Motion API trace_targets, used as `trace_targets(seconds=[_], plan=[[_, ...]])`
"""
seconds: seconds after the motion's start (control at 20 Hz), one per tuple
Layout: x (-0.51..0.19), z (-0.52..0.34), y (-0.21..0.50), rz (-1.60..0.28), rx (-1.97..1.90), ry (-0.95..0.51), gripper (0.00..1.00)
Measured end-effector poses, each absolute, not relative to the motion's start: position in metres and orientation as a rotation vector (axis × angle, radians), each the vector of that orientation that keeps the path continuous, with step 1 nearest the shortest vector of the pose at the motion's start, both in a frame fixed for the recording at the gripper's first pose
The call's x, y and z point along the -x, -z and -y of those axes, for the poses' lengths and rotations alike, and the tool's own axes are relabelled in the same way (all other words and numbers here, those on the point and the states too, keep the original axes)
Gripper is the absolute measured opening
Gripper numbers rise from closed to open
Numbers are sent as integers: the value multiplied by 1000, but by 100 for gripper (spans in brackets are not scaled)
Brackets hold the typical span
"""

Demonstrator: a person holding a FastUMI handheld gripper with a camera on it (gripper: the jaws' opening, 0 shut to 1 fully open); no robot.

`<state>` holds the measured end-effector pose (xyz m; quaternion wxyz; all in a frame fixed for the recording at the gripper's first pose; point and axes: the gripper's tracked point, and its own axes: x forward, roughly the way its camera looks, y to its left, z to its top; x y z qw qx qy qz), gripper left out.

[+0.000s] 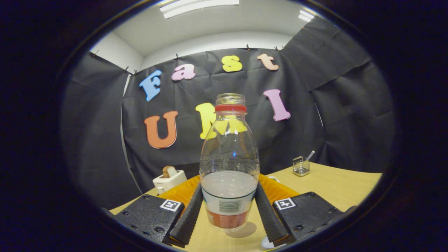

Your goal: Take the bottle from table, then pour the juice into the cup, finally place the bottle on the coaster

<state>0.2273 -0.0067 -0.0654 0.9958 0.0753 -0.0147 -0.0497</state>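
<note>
— Item one, your gripper [229, 210]?
— Both fingers [190, 213] clamp the clear bottle [229, 164] low on its label, upright, lifted above the table [329, 185].
— Behind?
— Orange mat [280, 190], toaster [169, 180], wire basket [301, 167] (bottle uncapped, partly filled).

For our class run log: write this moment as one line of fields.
stage: grasp | tongs: shut on bottle | bottle: upright, uncapped, above table | pour: not yet done

Black cloth wall [343, 115], white ceiling [224, 31], strip light [199, 6], wooden table [332, 185]
</note>
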Motion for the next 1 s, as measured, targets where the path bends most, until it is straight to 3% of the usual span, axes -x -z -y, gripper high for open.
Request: trace_targets(seconds=[0.5,1.0], plan=[[-287,11,147,-94,46,237,83],[-303,18,212,-148,53,282,84]])
